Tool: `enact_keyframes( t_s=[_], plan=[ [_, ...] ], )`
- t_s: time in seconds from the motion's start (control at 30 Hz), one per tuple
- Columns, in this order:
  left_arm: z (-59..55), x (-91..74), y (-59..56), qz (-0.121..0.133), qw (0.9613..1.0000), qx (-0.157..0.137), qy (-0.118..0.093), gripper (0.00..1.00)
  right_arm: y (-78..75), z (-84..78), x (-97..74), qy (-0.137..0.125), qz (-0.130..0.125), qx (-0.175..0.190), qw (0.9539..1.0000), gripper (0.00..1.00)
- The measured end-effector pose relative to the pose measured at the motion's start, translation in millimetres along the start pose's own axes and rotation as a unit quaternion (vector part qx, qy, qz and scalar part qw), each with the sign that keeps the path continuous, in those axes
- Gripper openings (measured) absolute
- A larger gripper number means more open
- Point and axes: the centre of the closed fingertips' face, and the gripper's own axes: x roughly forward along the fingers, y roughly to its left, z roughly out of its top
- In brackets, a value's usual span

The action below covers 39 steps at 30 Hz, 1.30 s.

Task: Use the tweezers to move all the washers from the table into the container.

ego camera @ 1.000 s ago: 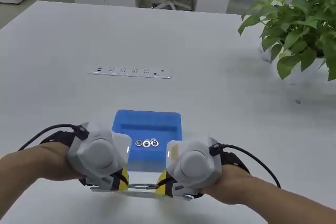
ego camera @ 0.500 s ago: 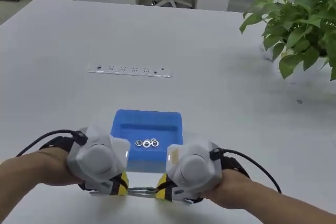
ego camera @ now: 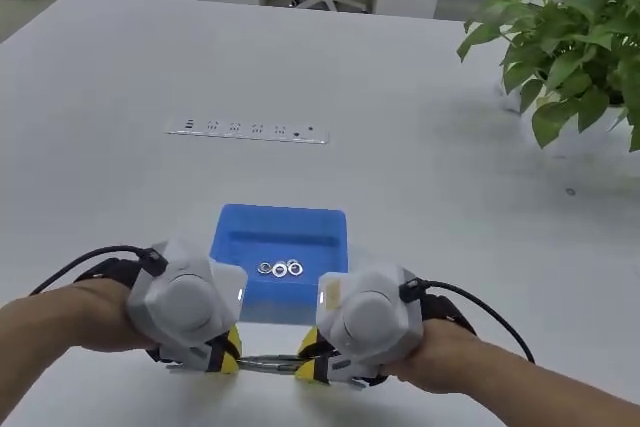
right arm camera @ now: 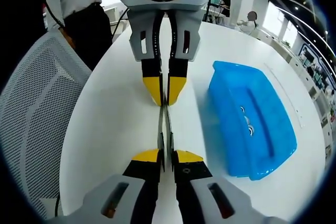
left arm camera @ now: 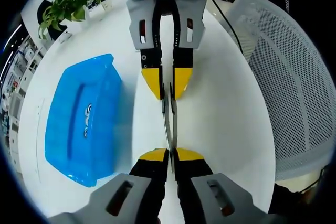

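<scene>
A blue container point(ego camera: 240, 237) sits on the white table and holds three washers point(ego camera: 280, 269). Just in front of it, metal tweezers point(ego camera: 265, 363) lie level between my two grippers. My left gripper point(ego camera: 218, 359) is shut on the joined end and my right gripper point(ego camera: 308, 367) is shut on the spread arms. In the left gripper view my own jaws point(left arm camera: 171, 156) pinch the tweezers point(left arm camera: 169, 121), with the right gripper point(left arm camera: 167, 85) opposite and the container point(left arm camera: 63, 129) to the left. In the right gripper view my jaws point(right arm camera: 164, 157) pinch the tweezers point(right arm camera: 163, 127), facing the left gripper point(right arm camera: 164, 94), with the container point(right arm camera: 273, 129) and washers point(right arm camera: 247, 120) to the right.
A flush power strip point(ego camera: 248, 132) lies in the table beyond the container. A potted plant point(ego camera: 575, 42) stands at the far right. A mesh office chair point(left arm camera: 283, 77) sits close behind the table's near edge.
Both grippers, still holding the tweezers between them, have drifted slightly toward the near table edge. The container and its washers have stayed put.
</scene>
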Motion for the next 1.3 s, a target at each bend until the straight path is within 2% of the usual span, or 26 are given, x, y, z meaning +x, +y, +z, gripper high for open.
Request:
enact_keyframes(
  t_s=[0.33,0.53,0.7,0.8,0.97,1.07,1.1,1.2,1.3],
  plan=[
    [-0.2,-0.8,-0.6,0.0,1.0,0.001,0.001,0.09,0.7,0.0,-1.1,0.004,-0.002,-0.002,1.0,0.13],
    [-1.9,-6.4,1.9,0.01,0.9999,-0.011,-0.001,0.14,-1.8,-1.0,-7.7,0.001,-0.011,0.002,0.9999,0.18],
    [-2.3,-17.1,4.2,0.024,0.9992,-0.031,-0.013,0.21,-9.0,-0.1,-20.4,-0.009,-0.029,0.027,0.9992,0.25],
    [-0.4,-26.2,5.9,0.034,0.9978,-0.048,-0.029,0.24,-15.2,1.5,-31.2,-0.02,-0.047,0.038,0.998,0.3],
    [5.8,-45.6,7.9,0.057,0.9917,-0.09,-0.072,0.29,-25.9,4.9,-52.8,-0.048,-0.08,0.075,0.9928,0.37],
    [7.2,-54.2,7.0,0.065,0.9887,-0.103,-0.087,0.35,-30.0,4.5,-62.0,-0.058,-0.095,0.086,0.99,0.44],
    [9.4,-60.5,7.9,0.075,0.9855,-0.113,-0.102,0.36,-31.6,4.6,-68.7,-0.067,-0.105,0.095,0.9877,0.46],
    [13.0,-73.1,9.7,0.093,0.9783,-0.133,-0.129,0.43,-32.1,2.0,-79.6,-0.072,-0.117,0.101,0.9854,0.52],
    [16.9,-83.1,9.4,0.106,0.9735,-0.14,-0.146,0.53,-35.3,-0.1,-89.5,-0.079,-0.131,0.106,0.9825,0.58]
  ],
)
